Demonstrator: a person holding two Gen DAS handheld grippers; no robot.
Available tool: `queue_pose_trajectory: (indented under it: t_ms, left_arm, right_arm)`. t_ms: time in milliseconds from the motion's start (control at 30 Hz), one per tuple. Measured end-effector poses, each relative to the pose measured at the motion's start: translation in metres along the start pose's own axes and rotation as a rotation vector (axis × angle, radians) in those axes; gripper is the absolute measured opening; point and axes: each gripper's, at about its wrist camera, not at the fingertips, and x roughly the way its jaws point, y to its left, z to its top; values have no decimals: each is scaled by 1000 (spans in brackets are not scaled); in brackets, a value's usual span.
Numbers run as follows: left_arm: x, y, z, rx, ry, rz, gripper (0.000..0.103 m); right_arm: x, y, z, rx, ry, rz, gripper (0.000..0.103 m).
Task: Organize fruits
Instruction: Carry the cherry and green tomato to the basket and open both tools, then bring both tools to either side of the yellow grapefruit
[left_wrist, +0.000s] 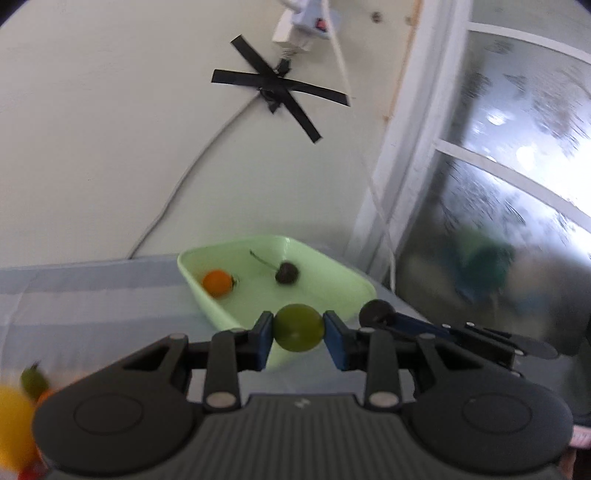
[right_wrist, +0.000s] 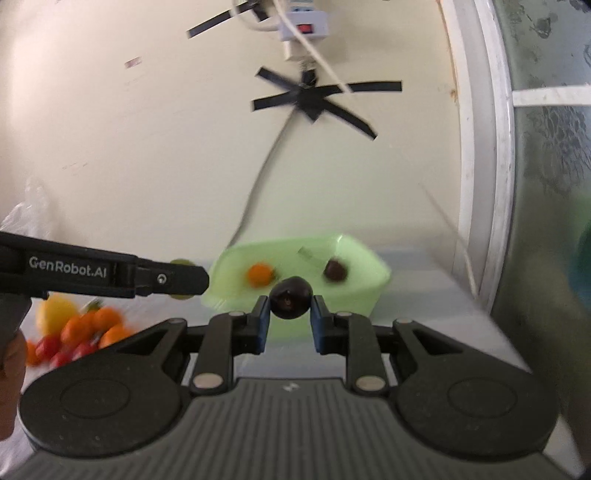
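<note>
Two fruits lie in the pale green tray (left_wrist: 343, 295) at centre frame: one orange cherry tomato (left_wrist: 217, 282) and one dark cherry (left_wrist: 287, 272), well apart, leaving bare floor between. The left gripper (left_wrist: 298, 328) pinches a green grape (left_wrist: 298, 326); the right gripper (right_wrist: 289, 308) clamps another dark cherry (right_wrist: 290, 297), both before the tray's near rim. A blurred fruit pile (right_wrist: 79, 328) sits lower left.
</note>
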Motion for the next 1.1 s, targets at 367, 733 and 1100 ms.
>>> queue_pose_trajectory:
  t_ms: [367,733,1100]
  left_arm:
    - [70,4,10,24,71,71,31]
    - [-38,26,1,17,-80,60,42]
    - [-199,148,-73,-236,-135,367,42]
  right_arm:
    - [42,-14,1,-43,4,-51,32]
    - [22,-28,2,41,-67,-64,53]
    - [-12,29,-13,101,81,234,44]
